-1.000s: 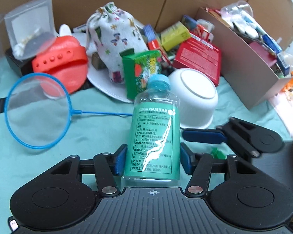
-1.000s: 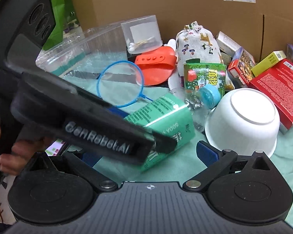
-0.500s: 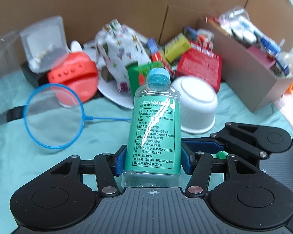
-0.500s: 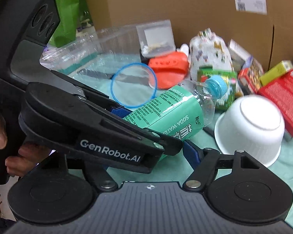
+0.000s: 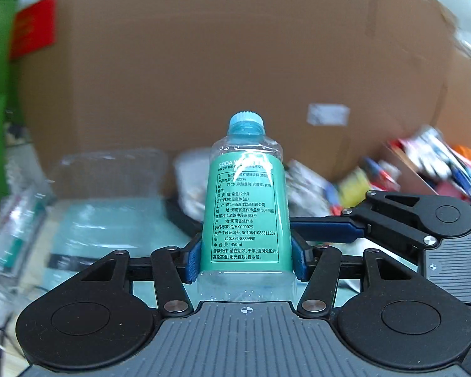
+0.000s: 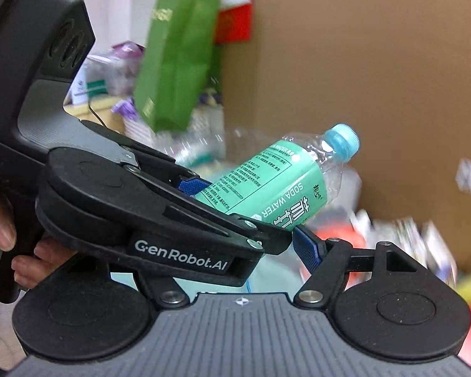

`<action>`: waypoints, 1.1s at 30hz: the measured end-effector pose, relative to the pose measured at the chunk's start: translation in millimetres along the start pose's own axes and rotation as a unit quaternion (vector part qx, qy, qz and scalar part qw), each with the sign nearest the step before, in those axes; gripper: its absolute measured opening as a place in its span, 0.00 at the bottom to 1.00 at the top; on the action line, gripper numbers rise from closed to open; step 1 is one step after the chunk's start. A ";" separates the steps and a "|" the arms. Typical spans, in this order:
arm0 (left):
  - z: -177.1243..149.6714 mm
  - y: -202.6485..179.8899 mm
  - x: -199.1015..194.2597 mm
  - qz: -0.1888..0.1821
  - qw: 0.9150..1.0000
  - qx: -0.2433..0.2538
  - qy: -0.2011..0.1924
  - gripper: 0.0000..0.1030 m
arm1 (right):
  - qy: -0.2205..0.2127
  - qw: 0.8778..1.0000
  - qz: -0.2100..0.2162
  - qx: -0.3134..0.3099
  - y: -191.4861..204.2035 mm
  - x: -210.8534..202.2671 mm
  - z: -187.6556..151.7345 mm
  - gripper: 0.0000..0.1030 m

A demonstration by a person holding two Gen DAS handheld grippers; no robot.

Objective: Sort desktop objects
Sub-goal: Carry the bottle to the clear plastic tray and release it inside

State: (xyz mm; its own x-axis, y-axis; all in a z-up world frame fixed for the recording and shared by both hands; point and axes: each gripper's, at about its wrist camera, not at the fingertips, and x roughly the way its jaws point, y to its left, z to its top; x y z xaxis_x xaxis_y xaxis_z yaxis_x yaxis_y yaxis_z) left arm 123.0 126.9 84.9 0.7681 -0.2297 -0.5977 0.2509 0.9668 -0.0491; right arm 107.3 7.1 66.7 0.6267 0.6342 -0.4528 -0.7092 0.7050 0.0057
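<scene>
left wrist view: the left hand-held gripper [image 5: 245, 260] grasps a soda water bottle [image 5: 245, 207] by its lower body, held aloft before a cardboard box [image 5: 223, 62]. the right hand-held gripper [image 6: 298, 238] waits beside it, apparently spread and empty. one item is picked, not yet placed; clutter [image 5: 424, 169] remains unsorted.

Right-hand clutter [image 5: 424, 169] is motion-blurred — unidentifiable — and the right gripper [image 6: 285, 242] is half hidden.

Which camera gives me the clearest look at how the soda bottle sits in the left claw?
Left wrist view: the soda bottle stands centred, both blue pads of the left claw pressing its lower label. The right wrist view shows it side-on and tilted, its base hidden behind the claw.
</scene>
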 end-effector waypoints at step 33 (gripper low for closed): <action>6.9 222.0 141.1 0.022 0.977 -0.157 0.142 0.99 | 0.164 0.985 0.051 0.010 1.1 250.3 63.5 0.92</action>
State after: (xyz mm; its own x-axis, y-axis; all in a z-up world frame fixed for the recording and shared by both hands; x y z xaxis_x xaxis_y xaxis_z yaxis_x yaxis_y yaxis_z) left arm 291.1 308.3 -4.8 0.5684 -0.1897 -0.8006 -0.0057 0.9721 -0.2344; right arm 284.0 186.7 10.0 0.4126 0.5674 -0.7126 -0.7543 0.6514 0.0818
